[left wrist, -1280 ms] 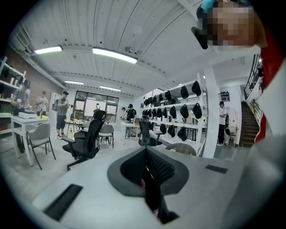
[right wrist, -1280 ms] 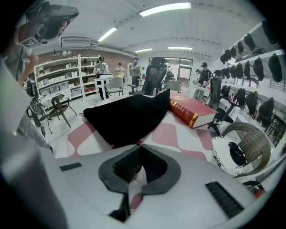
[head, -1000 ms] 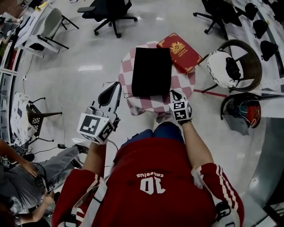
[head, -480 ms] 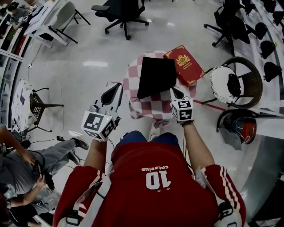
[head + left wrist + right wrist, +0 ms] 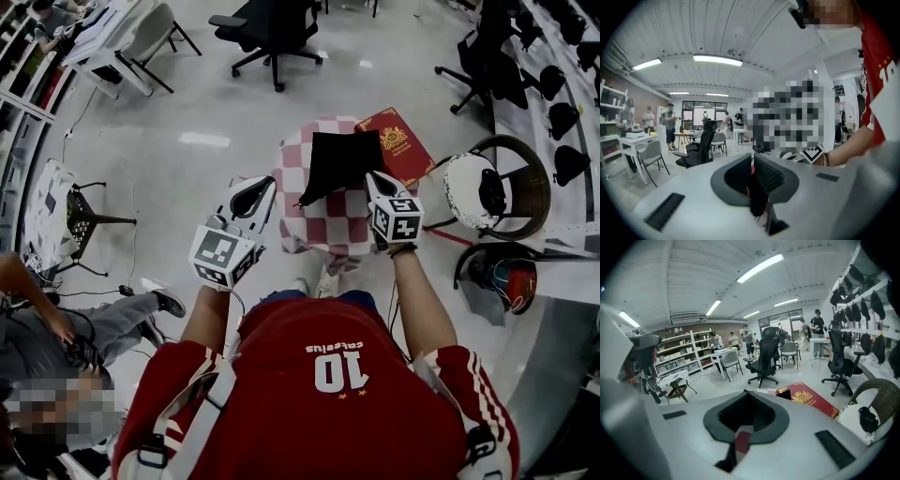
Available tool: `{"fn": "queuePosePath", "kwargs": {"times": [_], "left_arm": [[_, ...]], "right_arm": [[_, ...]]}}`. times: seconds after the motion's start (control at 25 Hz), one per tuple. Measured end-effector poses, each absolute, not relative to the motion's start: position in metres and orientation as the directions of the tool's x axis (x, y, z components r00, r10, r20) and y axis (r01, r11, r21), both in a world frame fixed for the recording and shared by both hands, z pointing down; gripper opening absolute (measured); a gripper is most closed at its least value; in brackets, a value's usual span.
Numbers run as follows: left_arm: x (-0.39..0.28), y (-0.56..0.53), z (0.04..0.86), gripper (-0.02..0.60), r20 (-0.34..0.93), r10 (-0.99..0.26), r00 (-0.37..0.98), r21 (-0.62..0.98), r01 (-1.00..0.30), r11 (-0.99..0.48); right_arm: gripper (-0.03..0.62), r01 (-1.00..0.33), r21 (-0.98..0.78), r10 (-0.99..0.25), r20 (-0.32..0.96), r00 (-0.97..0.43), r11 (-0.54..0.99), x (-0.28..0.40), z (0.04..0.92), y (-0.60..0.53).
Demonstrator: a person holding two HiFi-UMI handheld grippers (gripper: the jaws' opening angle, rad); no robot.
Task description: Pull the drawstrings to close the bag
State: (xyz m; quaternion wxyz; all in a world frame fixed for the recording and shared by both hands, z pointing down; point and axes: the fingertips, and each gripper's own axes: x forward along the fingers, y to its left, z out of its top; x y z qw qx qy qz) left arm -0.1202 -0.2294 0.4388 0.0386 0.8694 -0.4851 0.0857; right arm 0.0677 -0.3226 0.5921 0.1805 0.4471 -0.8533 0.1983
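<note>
A black drawstring bag (image 5: 339, 159) hangs bunched and tilted above a small table with a red-and-white checked cloth (image 5: 323, 225). My left gripper (image 5: 261, 190) is to the bag's left, jaws shut, and a thin black drawstring (image 5: 302, 200) runs from the bag's lower left corner toward it. A dark cord (image 5: 757, 199) shows between the jaws of the left gripper (image 5: 753, 161) in its own view. My right gripper (image 5: 377, 178) is shut at the bag's right edge. A dark strand (image 5: 725, 456) hangs under the jaws of the right gripper (image 5: 746, 399) in its view.
A red box with a gold crest (image 5: 401, 150) lies on the table's far right. A wicker chair with a white cushion (image 5: 487, 183) stands to the right, and a black office chair (image 5: 272, 23) beyond the table. A seated person (image 5: 66, 328) is at the left.
My right gripper has risen, and the bag has come up off the cloth and bunched from a flat rectangle into a tilted, narrower shape. The left gripper has barely moved.
</note>
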Motion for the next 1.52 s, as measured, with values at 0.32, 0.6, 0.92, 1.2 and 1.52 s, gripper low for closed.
{"fn": "queuePosePath", "kwargs": {"times": [0.32, 0.6, 0.92, 1.2, 1.52], "left_arm": [[-0.105, -0.22, 0.452, 0.155, 0.219, -0.778, 0.589, -0.022, -0.794, -0.607], [-0.089, -0.215, 0.477, 0.187, 0.245, -0.733, 0.635, 0.011, -0.758, -0.652], [-0.063, -0.205, 0.517, 0.187, 0.293, -0.649, 0.702, 0.084, -0.695, -0.714], [-0.035, -0.192, 0.552, 0.187, 0.327, -0.559, 0.762, 0.164, -0.628, -0.761], [-0.002, -0.174, 0.58, 0.199, 0.337, -0.445, 0.83, 0.252, -0.535, -0.807]], "right_arm": [[0.015, -0.85, -0.172, -0.727, 0.451, -0.517, 0.498, 0.071, 0.564, -0.331], [0.015, -0.862, -0.175, -0.764, 0.404, -0.503, 0.476, 0.074, 0.528, -0.335], [0.015, -0.868, -0.142, -0.796, 0.351, -0.494, 0.476, 0.073, 0.485, -0.337], [0.015, -0.875, -0.122, -0.814, 0.324, -0.482, 0.469, 0.071, 0.461, -0.34], [0.015, -0.886, -0.096, -0.829, 0.318, -0.46, 0.454, 0.073, 0.445, -0.345]]}}
